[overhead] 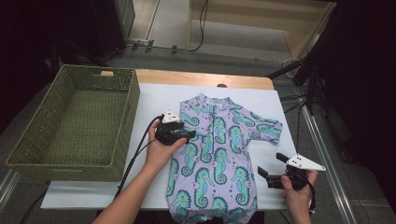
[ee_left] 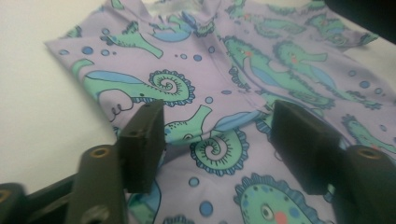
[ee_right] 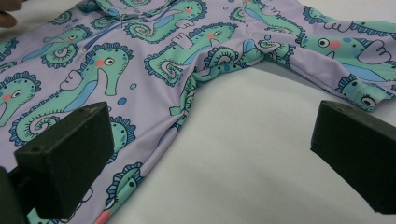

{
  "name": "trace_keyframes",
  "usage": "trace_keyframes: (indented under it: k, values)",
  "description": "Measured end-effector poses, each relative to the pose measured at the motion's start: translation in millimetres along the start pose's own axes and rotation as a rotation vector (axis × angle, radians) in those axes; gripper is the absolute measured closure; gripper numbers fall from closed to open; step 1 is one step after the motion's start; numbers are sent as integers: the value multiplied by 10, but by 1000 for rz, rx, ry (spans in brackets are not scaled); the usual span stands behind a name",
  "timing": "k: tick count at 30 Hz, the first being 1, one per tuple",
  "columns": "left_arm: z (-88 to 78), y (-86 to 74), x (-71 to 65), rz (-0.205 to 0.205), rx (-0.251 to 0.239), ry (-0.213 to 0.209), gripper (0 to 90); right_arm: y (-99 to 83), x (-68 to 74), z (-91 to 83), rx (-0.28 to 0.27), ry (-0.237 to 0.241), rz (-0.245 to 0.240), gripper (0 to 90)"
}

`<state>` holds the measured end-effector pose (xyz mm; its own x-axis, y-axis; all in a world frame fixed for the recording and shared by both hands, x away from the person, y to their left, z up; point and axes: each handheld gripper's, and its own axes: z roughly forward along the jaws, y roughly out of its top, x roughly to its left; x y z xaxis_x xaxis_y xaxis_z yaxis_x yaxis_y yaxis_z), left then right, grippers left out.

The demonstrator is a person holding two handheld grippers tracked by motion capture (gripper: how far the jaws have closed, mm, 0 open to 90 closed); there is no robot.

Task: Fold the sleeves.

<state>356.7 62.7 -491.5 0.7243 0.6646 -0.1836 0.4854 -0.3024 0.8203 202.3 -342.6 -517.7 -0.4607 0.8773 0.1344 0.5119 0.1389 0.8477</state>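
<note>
The left gripper (overhead: 187,135) lies over the near-left shoulder area of the seahorse-print baby romper (overhead: 217,158), its jaws parted with loose purple cloth under them and nothing pinched; in the left gripper view the pads stand apart above a curled seahorse tail. The right gripper (overhead: 267,176) waits on the white table cover (overhead: 154,98) just beside the romper's right hem, jaws wide and empty, near the front right corner. The romper lies flat, face up, collar toward the far edge, legs hanging over the front edge. The work looks like folding or smoothing the garment, probably for the woven basket (overhead: 74,126) at the left edge. To do it well, the left jaws should bite only the sleeve's edge, one layer, low to the cover, while the right gripper pins the opposite side so the cloth does not drag.
</note>
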Motion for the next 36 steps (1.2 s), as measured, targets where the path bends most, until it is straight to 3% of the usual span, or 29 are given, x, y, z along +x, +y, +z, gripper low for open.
trace_keyframes:
  k: [4,10,21,27,36]
  values:
    - [-194,-53,-37,1,-45,0,155,1,-1,0,1,-3,2,0]
    - [-487,-163,-97,22,-109,-66,0,1,0,5,3,-6,-4,0]
    - [-837,-382,-273,57,-141,-61,0,2,5,3,6,-13,-3,0]
    - [-958,-493,-334,48,-151,-77,0,2,6,5,9,-15,-1,0]
    - [-1047,-656,-383,73,-138,-69,0,4,3,6,9,-18,1,0]
